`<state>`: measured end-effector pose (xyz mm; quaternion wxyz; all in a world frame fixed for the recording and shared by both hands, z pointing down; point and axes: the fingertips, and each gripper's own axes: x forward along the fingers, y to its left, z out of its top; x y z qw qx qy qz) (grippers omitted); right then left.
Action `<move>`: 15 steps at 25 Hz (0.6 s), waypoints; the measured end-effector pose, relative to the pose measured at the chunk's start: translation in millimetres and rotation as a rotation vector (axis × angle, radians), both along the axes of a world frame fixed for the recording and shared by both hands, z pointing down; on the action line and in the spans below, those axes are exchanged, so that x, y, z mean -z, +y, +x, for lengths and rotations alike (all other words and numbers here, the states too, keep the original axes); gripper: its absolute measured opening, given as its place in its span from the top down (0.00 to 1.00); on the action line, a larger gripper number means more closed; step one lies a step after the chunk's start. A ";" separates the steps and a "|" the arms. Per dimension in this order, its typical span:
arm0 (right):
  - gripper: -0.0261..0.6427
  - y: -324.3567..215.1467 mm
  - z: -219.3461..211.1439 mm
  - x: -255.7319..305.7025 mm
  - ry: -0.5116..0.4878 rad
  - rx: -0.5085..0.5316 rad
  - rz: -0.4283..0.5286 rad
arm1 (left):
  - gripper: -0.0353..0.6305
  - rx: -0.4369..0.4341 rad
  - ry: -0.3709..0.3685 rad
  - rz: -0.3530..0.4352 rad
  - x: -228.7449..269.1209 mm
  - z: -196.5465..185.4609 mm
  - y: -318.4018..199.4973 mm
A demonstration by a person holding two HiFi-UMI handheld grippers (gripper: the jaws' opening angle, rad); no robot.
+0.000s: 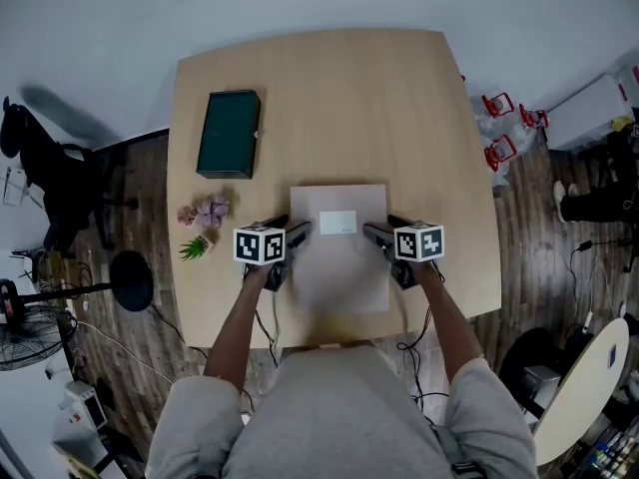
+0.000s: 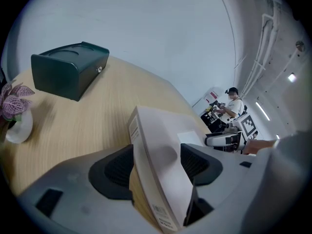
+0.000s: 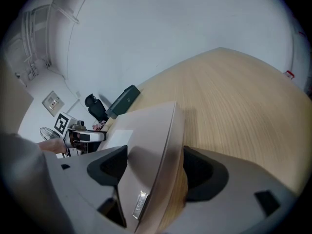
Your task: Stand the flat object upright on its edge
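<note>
My left tongs (image 2: 156,167) and right tongs (image 3: 152,168) are each clamped on a side edge of the flat box (image 1: 339,252), with a pad on either face. It sits just in front of me, over the near half of the desk (image 1: 419,118). I cannot tell whether its far edge touches the wood. To stand it well, I'd raise both hands evenly so it doesn't twist, plant the far edge squarely, and loosen only once it balances, since so thin an edge should tip easily. The small plant (image 1: 203,213) and green case (image 1: 229,133) lie further off to the left, well apart.
</note>
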<state>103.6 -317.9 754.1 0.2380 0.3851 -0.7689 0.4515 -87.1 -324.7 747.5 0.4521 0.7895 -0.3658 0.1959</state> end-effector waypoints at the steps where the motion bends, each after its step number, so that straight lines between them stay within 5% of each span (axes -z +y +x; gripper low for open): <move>1: 0.42 -1.1 -0.5 0.7 -0.003 0.002 -0.008 | 0.53 -0.010 -0.002 -0.008 -2.1 1.2 -0.2; 15: 0.42 -1.5 -7.8 -6.1 -0.071 0.009 -0.083 | 0.53 -0.067 0.015 -0.062 -8.8 11.0 -0.1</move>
